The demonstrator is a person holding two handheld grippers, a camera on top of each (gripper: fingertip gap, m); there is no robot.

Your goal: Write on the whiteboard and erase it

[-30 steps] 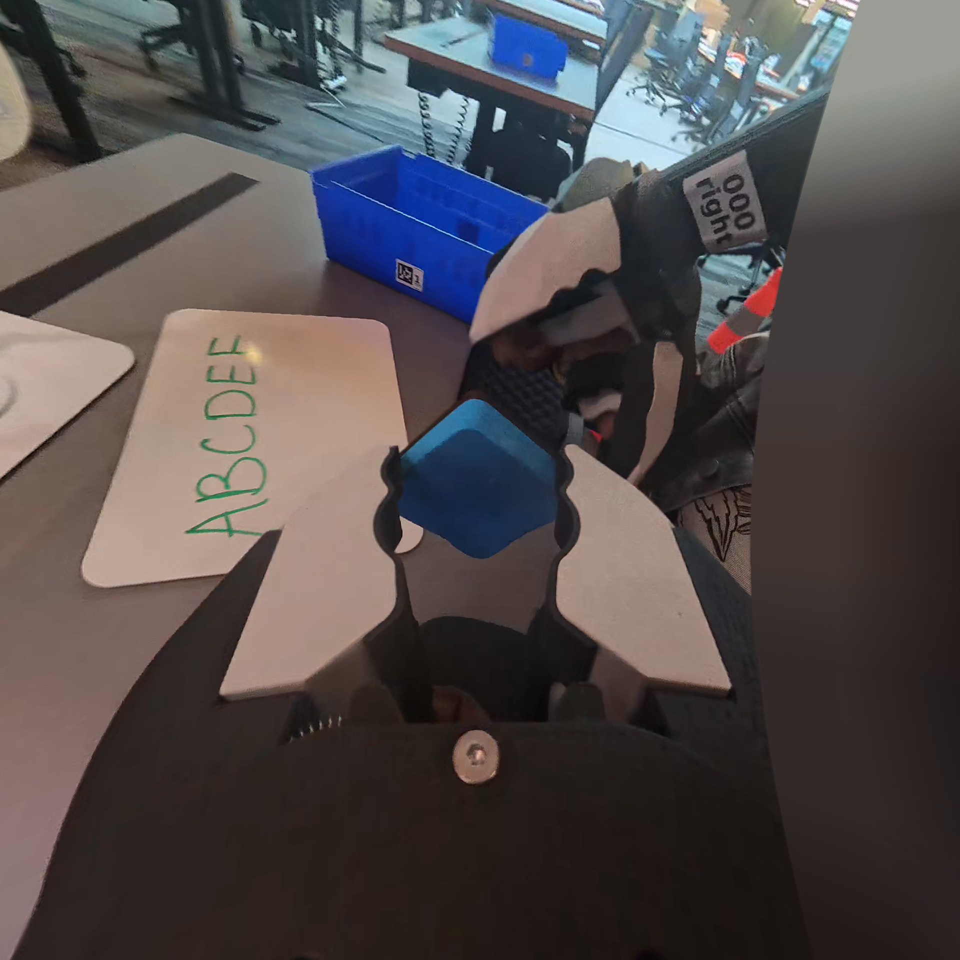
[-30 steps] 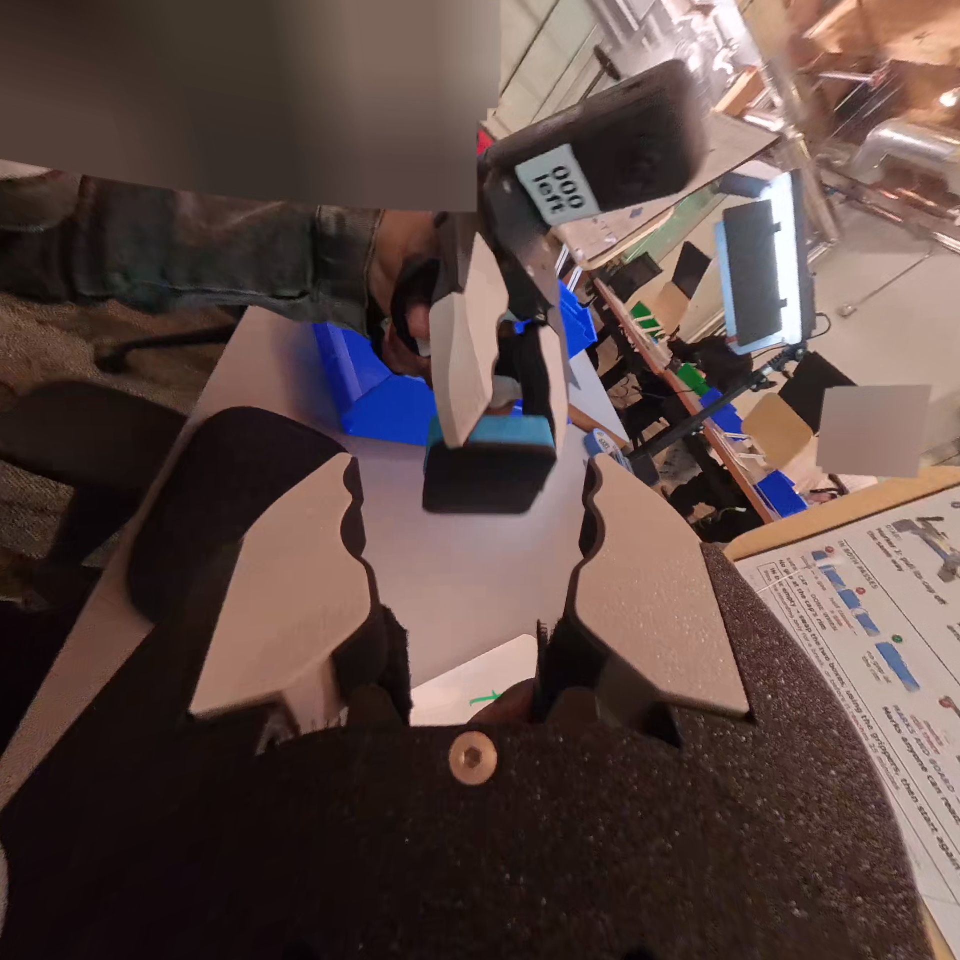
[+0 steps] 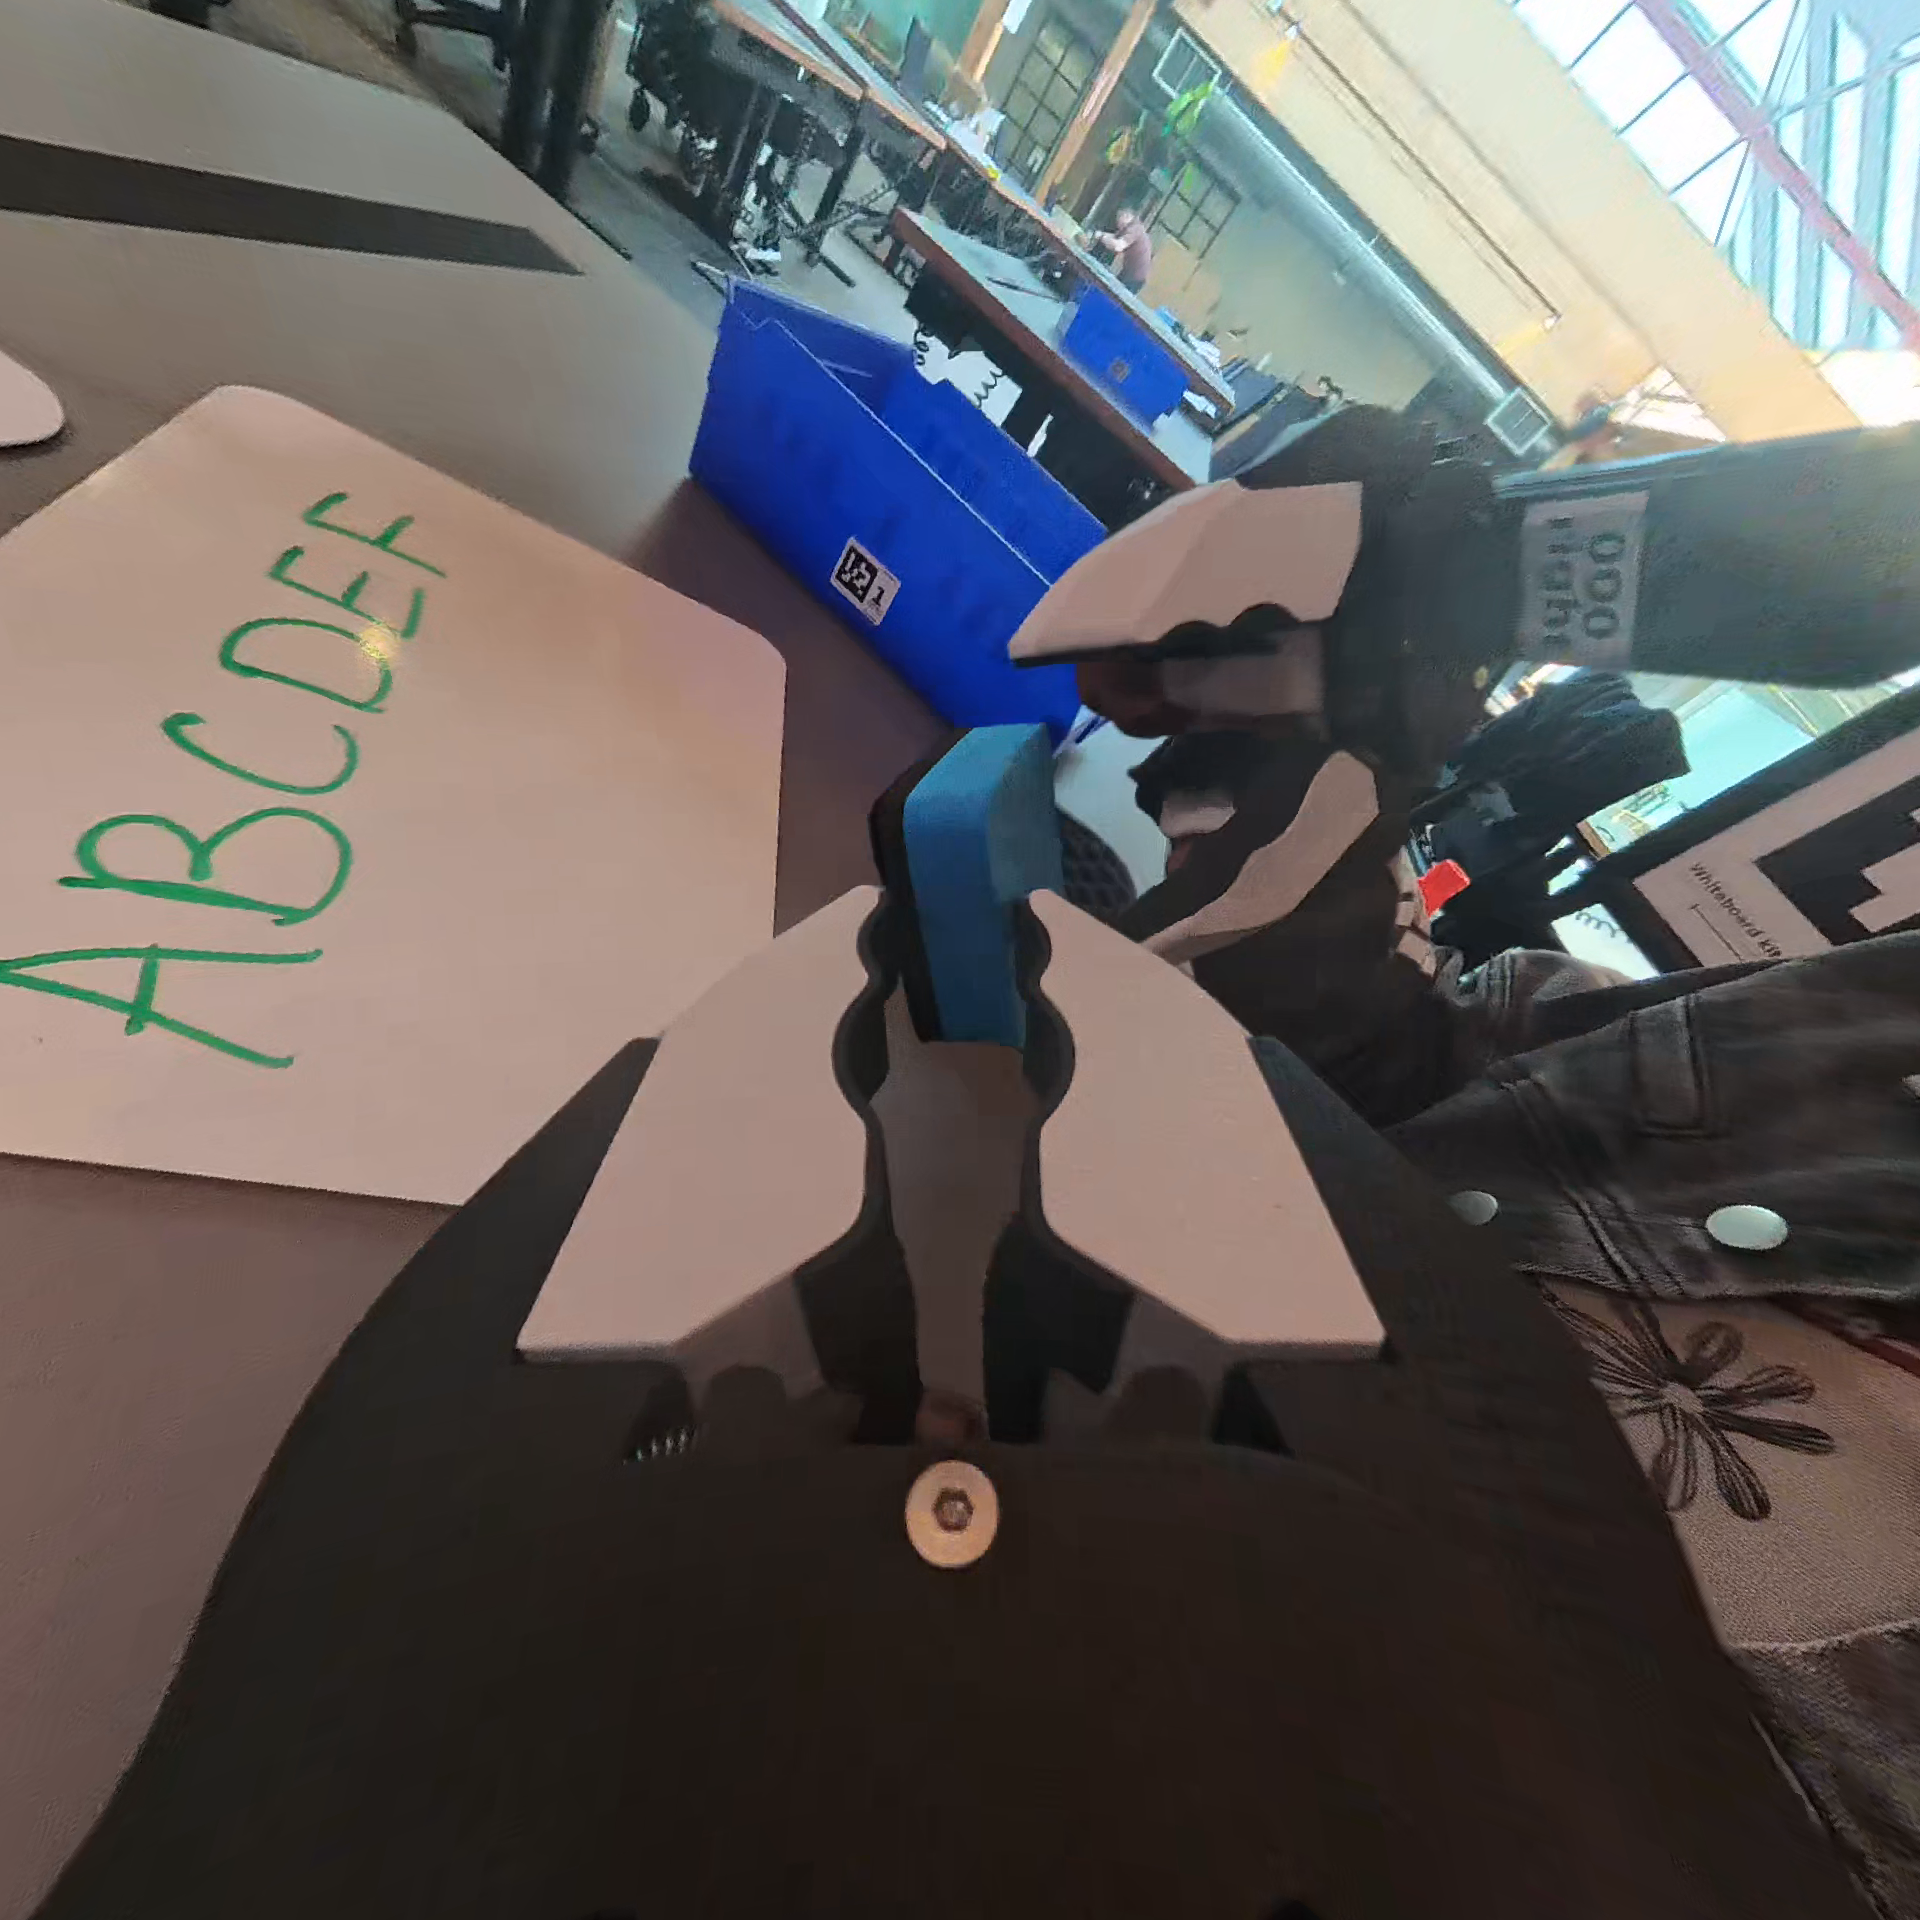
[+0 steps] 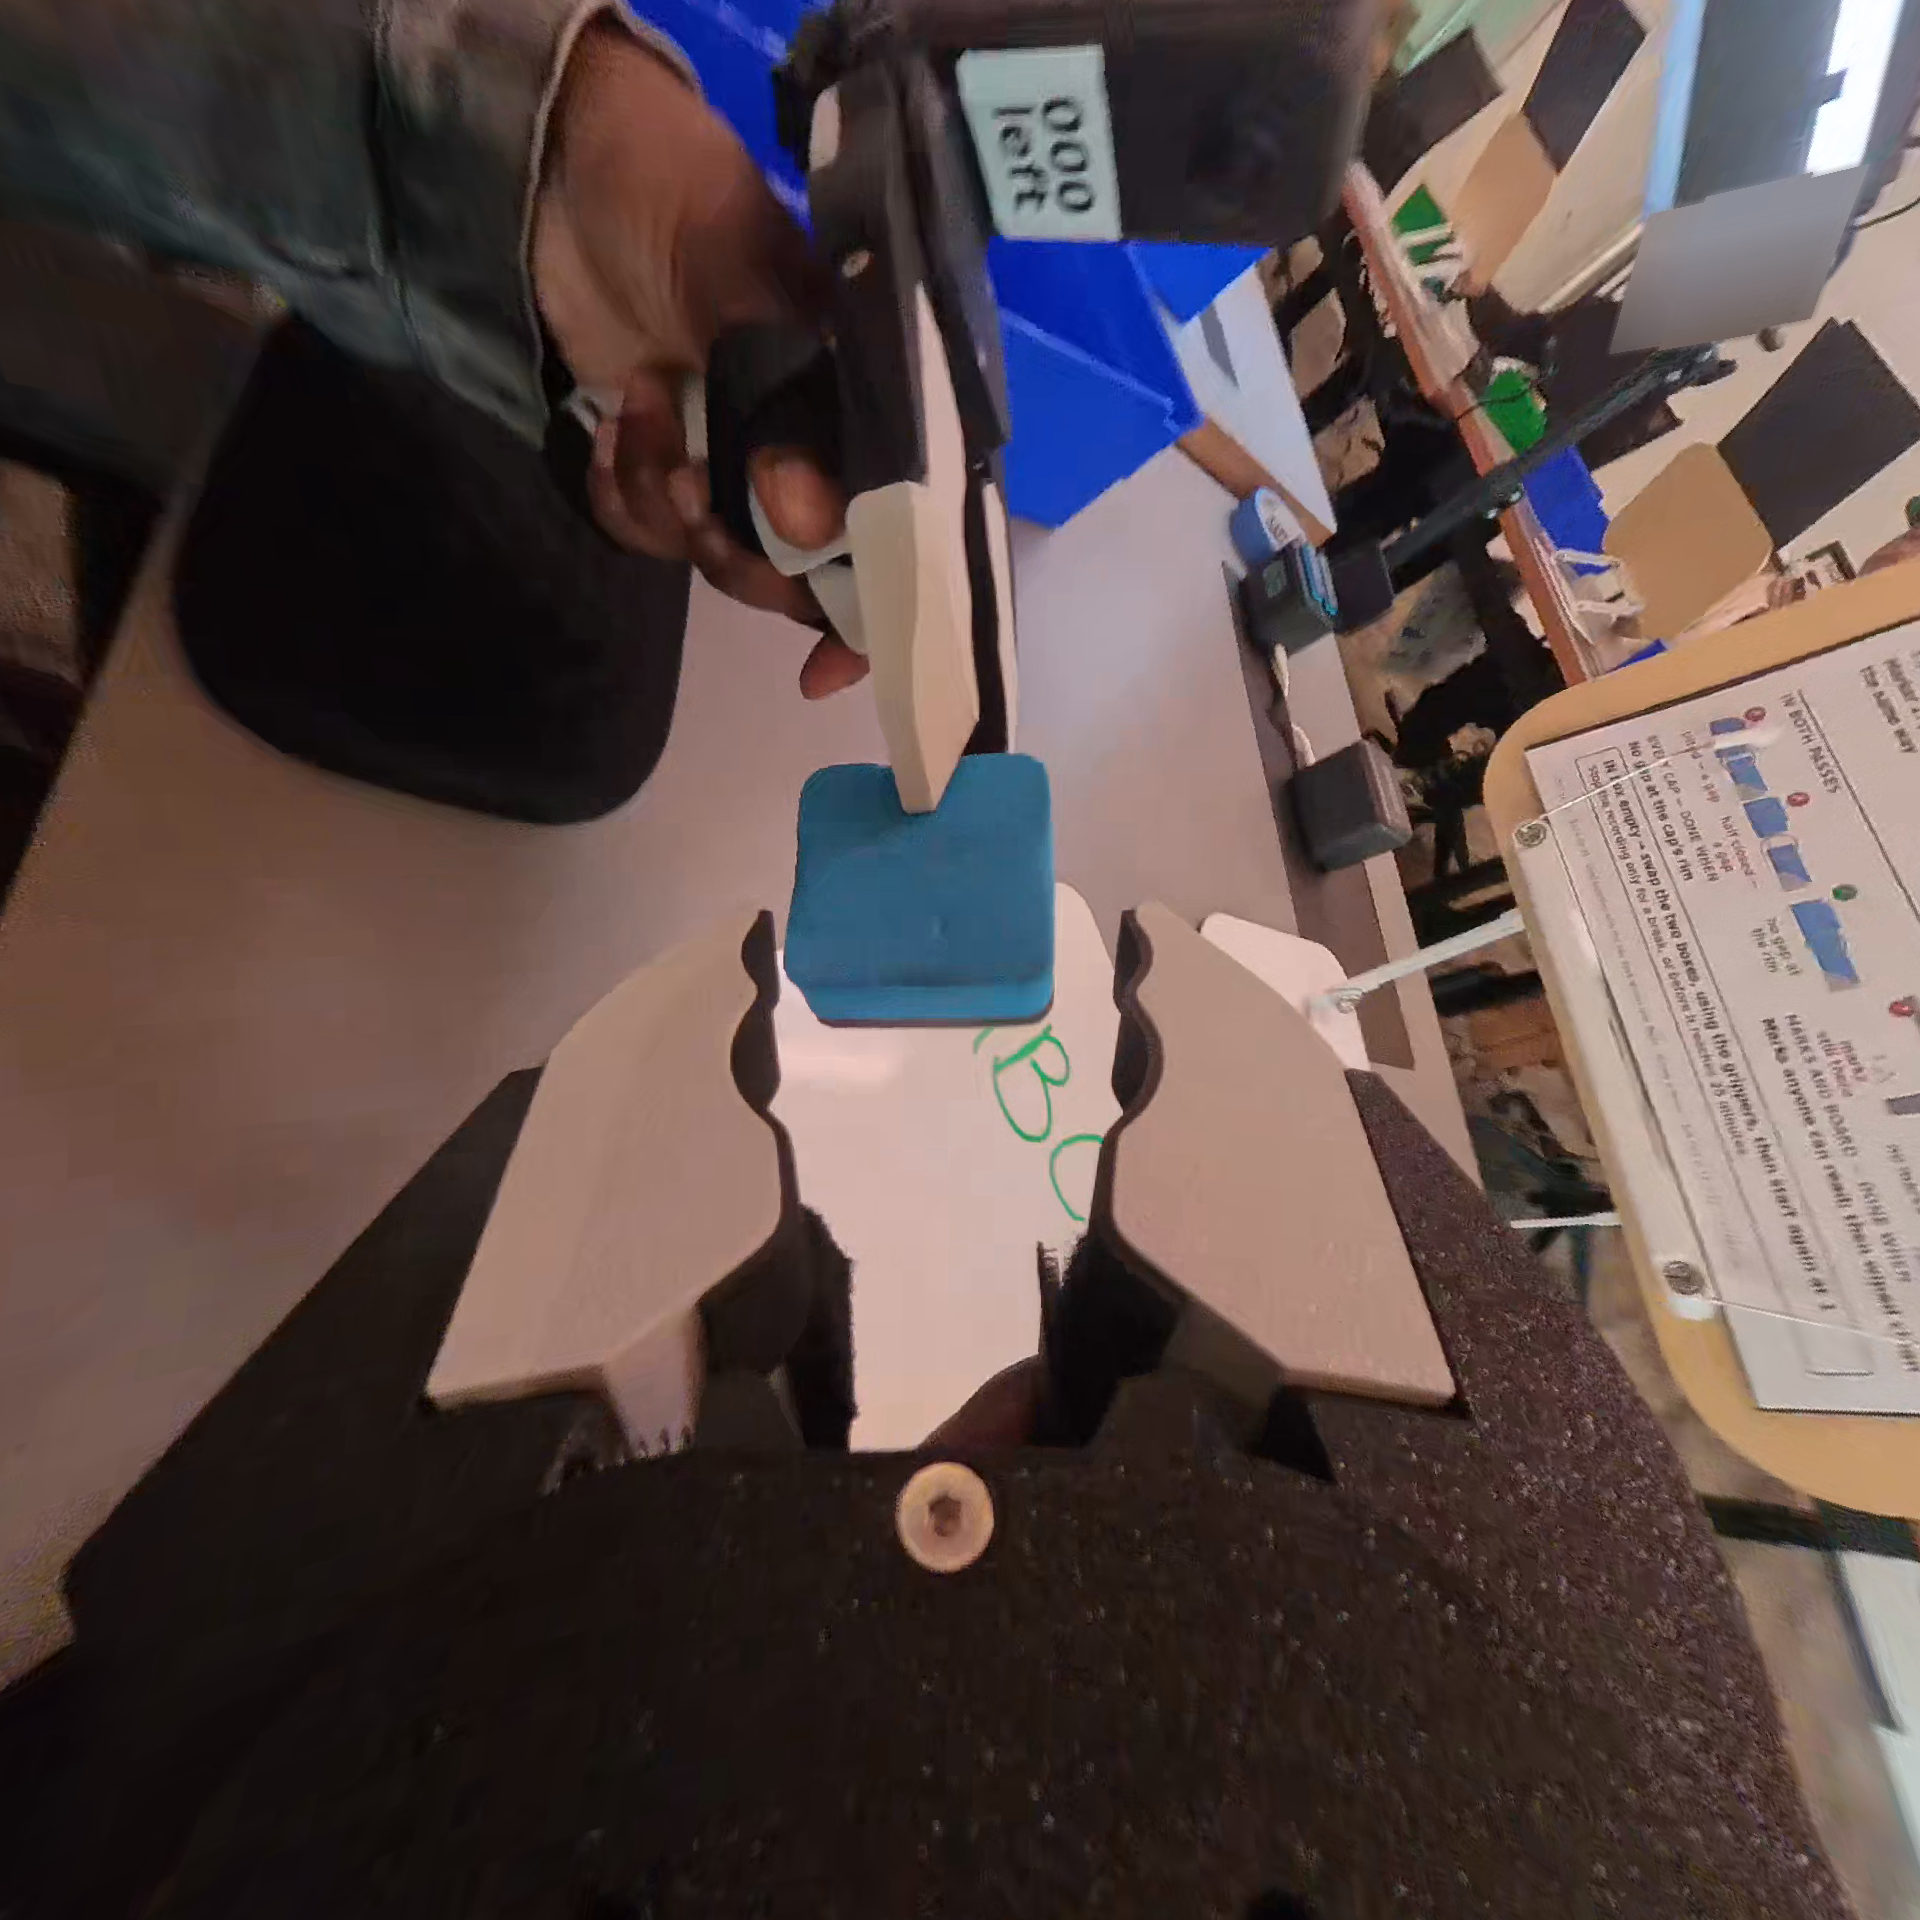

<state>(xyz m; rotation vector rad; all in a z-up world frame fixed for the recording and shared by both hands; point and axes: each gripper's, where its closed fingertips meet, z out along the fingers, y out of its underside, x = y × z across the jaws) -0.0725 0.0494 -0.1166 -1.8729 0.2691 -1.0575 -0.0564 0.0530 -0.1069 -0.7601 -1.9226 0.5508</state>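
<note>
Whiteboard (image 3: 499, 831) is lying flat on the grey table (image 3: 156, 1403) with green handwritten letters across it, and the blue eraser (image 3: 971, 894) is pinched tight between the fingers of the left gripper (image 3: 956, 935), held on edge with its dark felt side facing the board. From the right wrist view the eraser (image 4: 920, 904) sits right at the near end of the board (image 4: 935, 1195), over the start of the green writing; can't really tell if the felt is touching the surface. Right gripper (image 4: 945, 966) has its jaws spread wide apart with nothing between them, just hanging above the board. In the left view it (image 3: 1174, 634) shows up off to the side, beyond the eraser. Blue bin (image 3: 883, 540) sits on the table just past the far corner of the board.
</note>
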